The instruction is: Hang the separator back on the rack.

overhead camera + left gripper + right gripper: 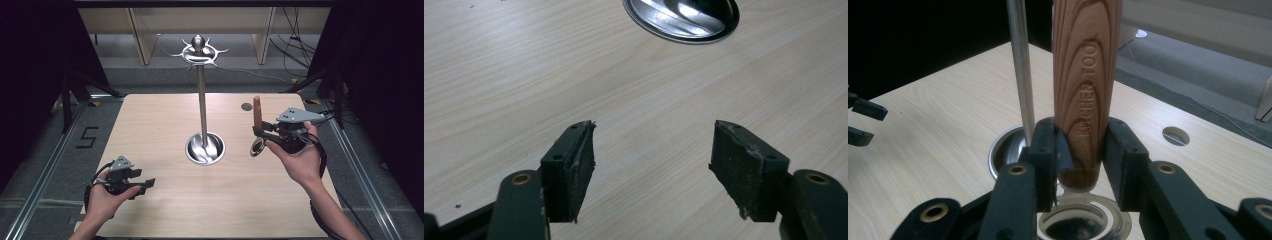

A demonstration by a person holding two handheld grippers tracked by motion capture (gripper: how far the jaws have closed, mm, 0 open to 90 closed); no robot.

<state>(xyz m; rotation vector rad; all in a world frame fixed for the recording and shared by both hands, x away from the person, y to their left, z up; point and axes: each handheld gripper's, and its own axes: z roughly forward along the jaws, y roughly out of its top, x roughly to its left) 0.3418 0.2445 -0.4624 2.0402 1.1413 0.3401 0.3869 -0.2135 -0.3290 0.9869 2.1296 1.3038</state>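
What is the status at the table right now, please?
Right gripper shut on wooden-handled utensil, handle up, metal ring end below. Left gripper open, empty, low over table. Hook stand at centre; nothing between it and the utensil.

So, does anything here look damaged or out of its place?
Yes, slightly. The pads of the left claw have ragged, frayed edges, so they look worn. Otherwise nothing stands out: the right claw holds the wooden-handled tool upright, beside the metal stand.
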